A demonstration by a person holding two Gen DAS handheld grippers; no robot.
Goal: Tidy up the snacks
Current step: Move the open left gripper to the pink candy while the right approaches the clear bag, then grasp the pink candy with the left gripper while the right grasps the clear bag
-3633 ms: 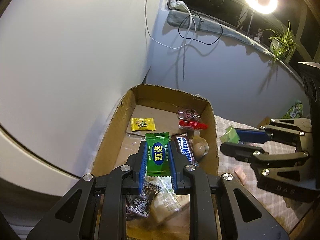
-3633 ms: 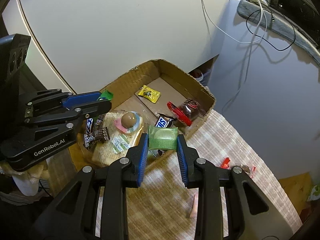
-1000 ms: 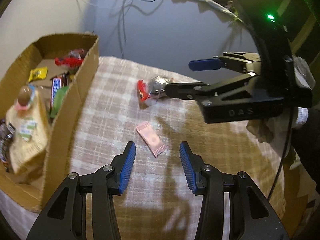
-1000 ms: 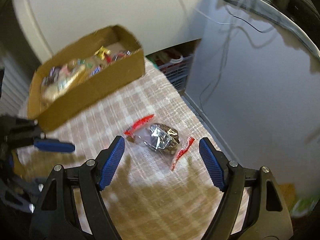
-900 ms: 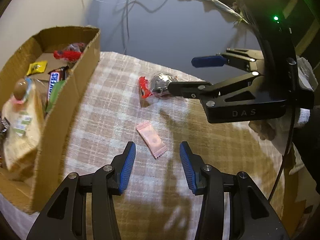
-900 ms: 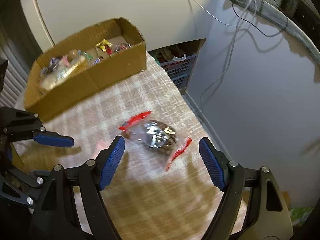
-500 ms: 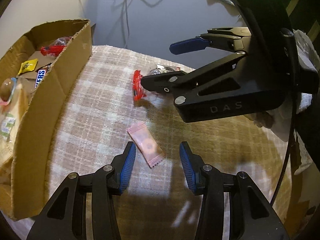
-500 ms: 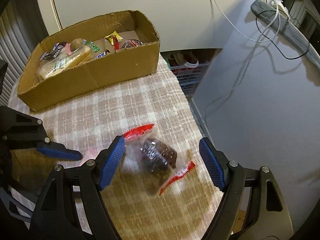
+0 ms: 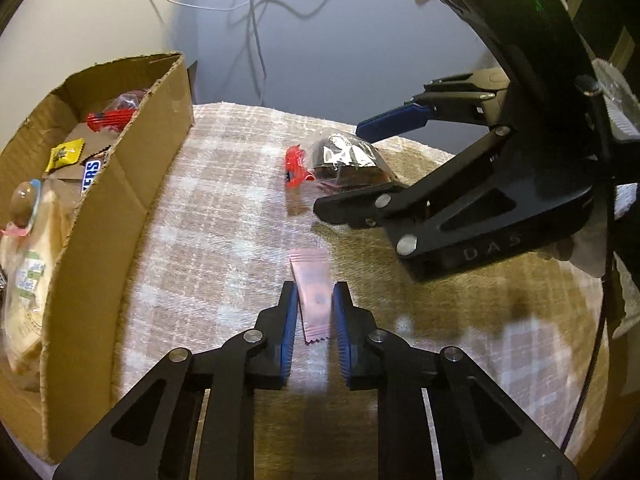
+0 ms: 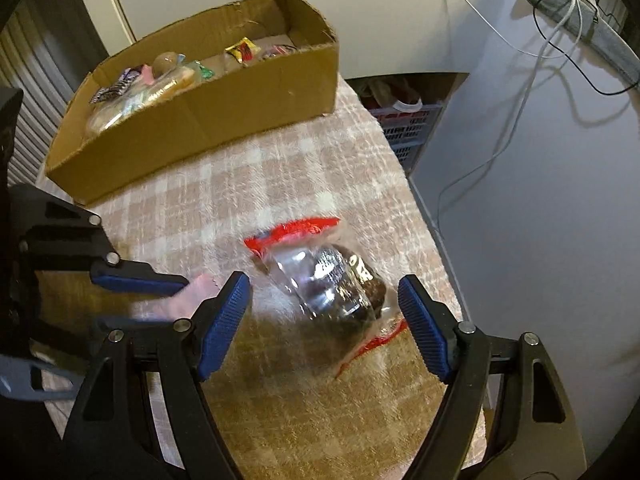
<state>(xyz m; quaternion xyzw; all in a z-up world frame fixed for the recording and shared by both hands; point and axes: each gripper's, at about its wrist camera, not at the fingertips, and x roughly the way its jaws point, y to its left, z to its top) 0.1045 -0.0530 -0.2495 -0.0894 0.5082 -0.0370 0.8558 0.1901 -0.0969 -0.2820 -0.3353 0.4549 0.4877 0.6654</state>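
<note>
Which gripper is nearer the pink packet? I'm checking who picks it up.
Left. The left gripper has its jaws closed on the pink packet; the right gripper is off to the side, open around the clear-wrapped snack.

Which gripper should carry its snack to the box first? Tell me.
Left. The left gripper already pinches the pink packet; the right gripper is open around the clear-wrapped cake.

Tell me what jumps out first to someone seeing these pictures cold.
The clear-wrapped dark cake with red ends lies on the checked tablecloth, framed by the wide-open right gripper. Beside it, the left gripper has its blue fingers closed in on a thin pink sachet. Behind them, against the wall, stands the cardboard box, already holding a jumble of snacks.
</note>
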